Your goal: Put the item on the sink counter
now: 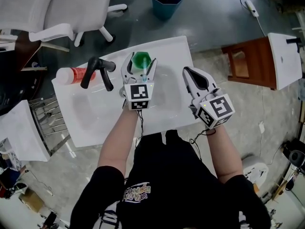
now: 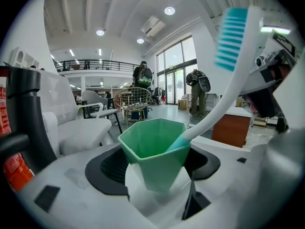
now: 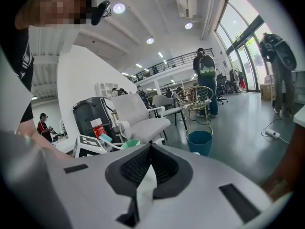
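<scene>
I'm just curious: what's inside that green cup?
A toothbrush stands in the green cup, its turquoise handle end down inside and its bristle head leaning out over the rim. The cup's near wall hides the bottom, so anything lying there cannot be seen.

We log: green cup (image 1: 141,59), centre; white toothbrush (image 2: 228,94), turquoise bristles; red bottle (image 1: 76,74), left; teal bin (image 1: 167,1), top; white counter (image 1: 100,118).

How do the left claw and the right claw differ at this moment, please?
The left claw grips a green cup holding a toothbrush; the right claw holds nothing. The left claw's jaws stand apart around the cup; the right claw's jaws meet at their tips. Both are white and hang over the sink counter.
</scene>
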Available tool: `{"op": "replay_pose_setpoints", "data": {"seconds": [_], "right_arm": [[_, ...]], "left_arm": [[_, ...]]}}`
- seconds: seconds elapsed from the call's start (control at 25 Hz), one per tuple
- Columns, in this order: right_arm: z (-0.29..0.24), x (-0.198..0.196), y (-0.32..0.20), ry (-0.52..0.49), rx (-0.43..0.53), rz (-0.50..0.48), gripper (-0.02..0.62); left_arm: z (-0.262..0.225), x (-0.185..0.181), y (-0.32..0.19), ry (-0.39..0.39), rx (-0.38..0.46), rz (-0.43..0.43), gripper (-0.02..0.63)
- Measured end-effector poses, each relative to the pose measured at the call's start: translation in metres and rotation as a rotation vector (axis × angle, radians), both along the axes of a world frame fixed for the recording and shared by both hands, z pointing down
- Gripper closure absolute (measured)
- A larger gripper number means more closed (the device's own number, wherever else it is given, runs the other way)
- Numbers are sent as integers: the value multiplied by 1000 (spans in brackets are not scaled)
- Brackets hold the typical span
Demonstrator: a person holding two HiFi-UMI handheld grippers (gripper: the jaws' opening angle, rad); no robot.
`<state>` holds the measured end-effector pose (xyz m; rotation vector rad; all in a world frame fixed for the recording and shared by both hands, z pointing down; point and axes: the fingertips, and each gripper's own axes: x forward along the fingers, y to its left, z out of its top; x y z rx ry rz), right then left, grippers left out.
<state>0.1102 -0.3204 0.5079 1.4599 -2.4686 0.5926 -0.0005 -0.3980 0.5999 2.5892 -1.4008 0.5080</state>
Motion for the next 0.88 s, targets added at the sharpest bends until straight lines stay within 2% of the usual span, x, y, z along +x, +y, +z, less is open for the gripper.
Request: {"op": "replay_pose_setpoints", "data": {"seconds": [0.88], "right_arm": [[13, 2, 1, -7, -26, 6, 541]], "left_arm": [[16, -2, -14, -7, 11, -6, 270]]}}
